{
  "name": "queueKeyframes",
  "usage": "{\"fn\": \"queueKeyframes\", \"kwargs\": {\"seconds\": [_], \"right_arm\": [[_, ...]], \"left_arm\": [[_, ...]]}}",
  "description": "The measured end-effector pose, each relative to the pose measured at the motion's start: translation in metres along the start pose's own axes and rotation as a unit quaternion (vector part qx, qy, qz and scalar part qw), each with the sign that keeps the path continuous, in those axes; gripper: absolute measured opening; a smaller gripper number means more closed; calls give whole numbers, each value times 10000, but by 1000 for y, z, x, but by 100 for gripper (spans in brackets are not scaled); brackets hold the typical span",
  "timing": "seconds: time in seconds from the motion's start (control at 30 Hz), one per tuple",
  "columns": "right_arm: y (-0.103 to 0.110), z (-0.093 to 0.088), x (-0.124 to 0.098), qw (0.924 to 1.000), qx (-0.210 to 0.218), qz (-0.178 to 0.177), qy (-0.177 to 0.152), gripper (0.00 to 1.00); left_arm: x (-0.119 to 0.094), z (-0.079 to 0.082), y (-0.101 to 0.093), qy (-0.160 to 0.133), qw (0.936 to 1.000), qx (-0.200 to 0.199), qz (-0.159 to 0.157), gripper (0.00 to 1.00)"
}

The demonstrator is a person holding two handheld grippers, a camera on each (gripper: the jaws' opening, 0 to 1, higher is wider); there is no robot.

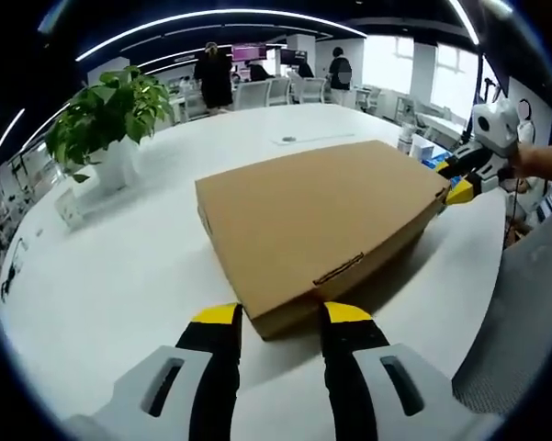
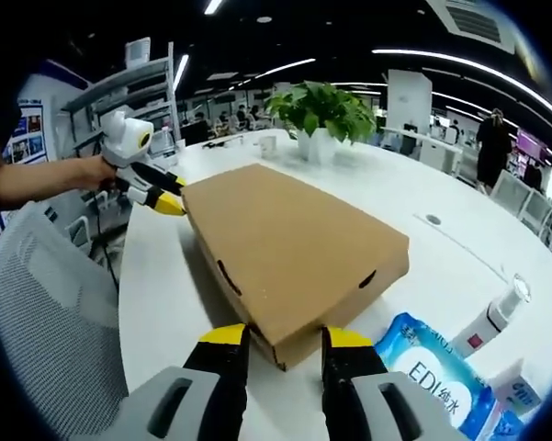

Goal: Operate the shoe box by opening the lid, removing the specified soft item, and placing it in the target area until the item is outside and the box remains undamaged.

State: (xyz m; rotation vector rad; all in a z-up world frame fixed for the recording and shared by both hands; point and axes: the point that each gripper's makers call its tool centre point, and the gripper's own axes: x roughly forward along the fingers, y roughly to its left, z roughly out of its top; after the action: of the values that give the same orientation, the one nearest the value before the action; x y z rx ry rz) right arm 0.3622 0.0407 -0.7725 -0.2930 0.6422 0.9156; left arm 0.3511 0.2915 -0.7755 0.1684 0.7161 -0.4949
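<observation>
While the shoe box (image 1: 317, 216) lies flat and closed near one edge of the white surface (image 1: 119, 276), its lid not yet lifted, the task looks barely begun: opening, taking out the soft item and setting it down all remain. The left tool (image 1: 280, 317) stands released, its yellow-tipped jaws apart on either side of one box corner, gripping nothing. The right tool (image 2: 280, 338) is likewise spread astride the opposite corner, empty. A potted plant (image 2: 321, 115) stands toward the far side, and a blue wipes pack (image 2: 432, 367) lies just beside the box.
</observation>
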Motion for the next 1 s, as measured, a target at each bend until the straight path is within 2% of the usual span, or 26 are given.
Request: {"fn": "queueKeyframes", "kwargs": {"seconds": [0.27,0.53,0.77,0.9,1.0], "right_arm": [[-17,2,4,9998,-131,-71,123,28],[-19,0,4,9997,-115,-196,126,28],[-21,0,3,9995,-99,-266,103,28],[-24,6,-4,9984,-264,-499,24,31],[-32,10,-17,9973,-159,-704,-125,33]], "left_arm": [[14,6,1,77,9999,65,-64,33],[23,14,6,164,9996,179,-146,33],[23,14,5,197,9997,72,-148,33],[18,12,6,131,9999,-75,-21,30],[11,12,5,25,9997,-223,31,35]]}}
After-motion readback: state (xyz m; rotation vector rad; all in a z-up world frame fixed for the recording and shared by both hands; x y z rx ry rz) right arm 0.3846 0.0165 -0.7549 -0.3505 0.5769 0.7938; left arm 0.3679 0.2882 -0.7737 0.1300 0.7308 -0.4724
